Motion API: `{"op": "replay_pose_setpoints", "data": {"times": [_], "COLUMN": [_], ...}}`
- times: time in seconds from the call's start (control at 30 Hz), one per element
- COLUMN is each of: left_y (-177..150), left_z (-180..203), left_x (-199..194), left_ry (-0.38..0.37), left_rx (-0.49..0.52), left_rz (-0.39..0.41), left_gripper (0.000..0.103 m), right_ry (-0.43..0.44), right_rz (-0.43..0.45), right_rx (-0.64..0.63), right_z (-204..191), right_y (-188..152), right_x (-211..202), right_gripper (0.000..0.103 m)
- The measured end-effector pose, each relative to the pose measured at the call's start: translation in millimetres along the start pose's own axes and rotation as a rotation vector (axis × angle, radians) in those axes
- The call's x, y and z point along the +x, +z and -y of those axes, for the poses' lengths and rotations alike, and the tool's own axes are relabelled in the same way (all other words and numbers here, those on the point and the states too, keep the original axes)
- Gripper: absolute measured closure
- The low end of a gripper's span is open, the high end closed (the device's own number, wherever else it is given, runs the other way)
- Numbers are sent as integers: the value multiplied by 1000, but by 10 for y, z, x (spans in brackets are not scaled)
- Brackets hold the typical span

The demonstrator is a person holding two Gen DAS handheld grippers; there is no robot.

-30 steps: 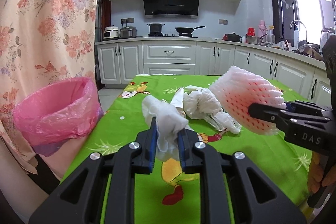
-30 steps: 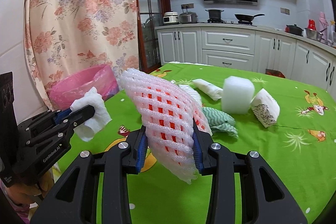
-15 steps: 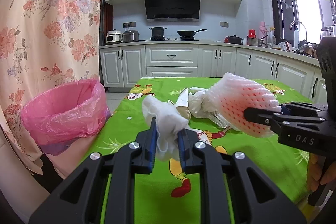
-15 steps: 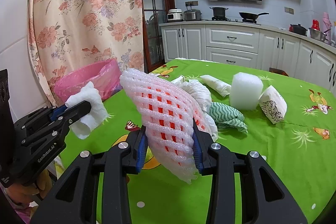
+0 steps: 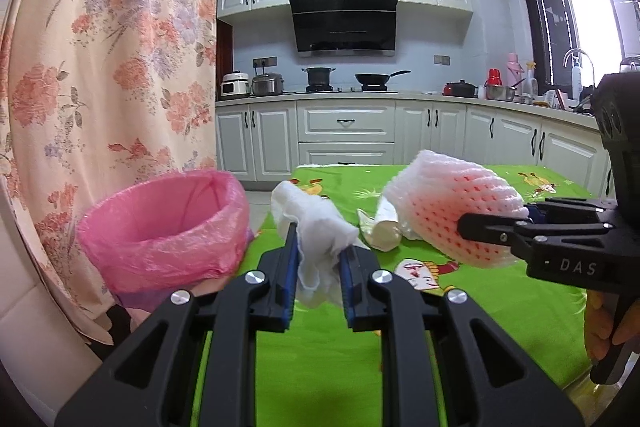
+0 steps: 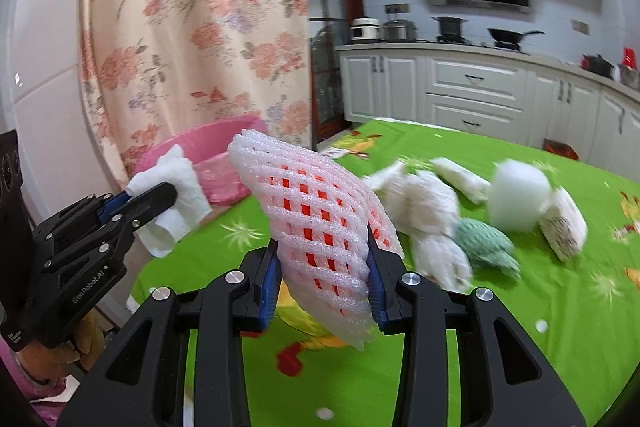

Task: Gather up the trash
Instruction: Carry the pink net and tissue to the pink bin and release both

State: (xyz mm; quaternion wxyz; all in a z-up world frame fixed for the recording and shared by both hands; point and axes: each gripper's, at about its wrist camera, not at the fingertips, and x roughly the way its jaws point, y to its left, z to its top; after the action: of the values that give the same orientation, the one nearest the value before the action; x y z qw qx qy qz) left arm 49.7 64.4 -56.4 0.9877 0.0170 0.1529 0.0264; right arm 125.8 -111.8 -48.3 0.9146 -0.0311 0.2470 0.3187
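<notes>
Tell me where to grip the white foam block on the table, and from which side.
Grip the foam block across its two flat sides, probably coming down from above. It stands taller than the green cloth in front and the printed pack leaning at its right, so its top half is free. Both tongs are full, though: the left holds a tissue, the right a foam net.

Bin [image 5: 168, 227] stands left of the table [image 5: 320, 367]; wrappers [image 6: 432, 203] lie on it.
</notes>
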Motion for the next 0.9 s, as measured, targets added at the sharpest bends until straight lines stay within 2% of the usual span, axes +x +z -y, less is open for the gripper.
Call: {"op": "replay_pose_setpoints", "data": {"times": [0.3, 0.53, 0.67, 0.9], "left_y": [156, 378, 471, 516], "left_z": [-575, -1118, -1428, -1916], "left_x": [-43, 0, 109, 435], "left_ry": [69, 140, 176, 200], "left_rx": [-64, -84, -70, -123], "left_rz": [0, 17, 11, -46], "left_gripper": [85, 85, 84, 83], "right_ry": [94, 184, 231, 236], "right_rz": [-25, -46, -65, -67], "right_rx": [-94, -88, -76, -92], "right_z": [-446, -731, -892, -1109], "right_y": [310, 616, 787, 1047], "right_x": [336, 700, 950, 1301], "right_gripper": [67, 67, 67, 67]}}
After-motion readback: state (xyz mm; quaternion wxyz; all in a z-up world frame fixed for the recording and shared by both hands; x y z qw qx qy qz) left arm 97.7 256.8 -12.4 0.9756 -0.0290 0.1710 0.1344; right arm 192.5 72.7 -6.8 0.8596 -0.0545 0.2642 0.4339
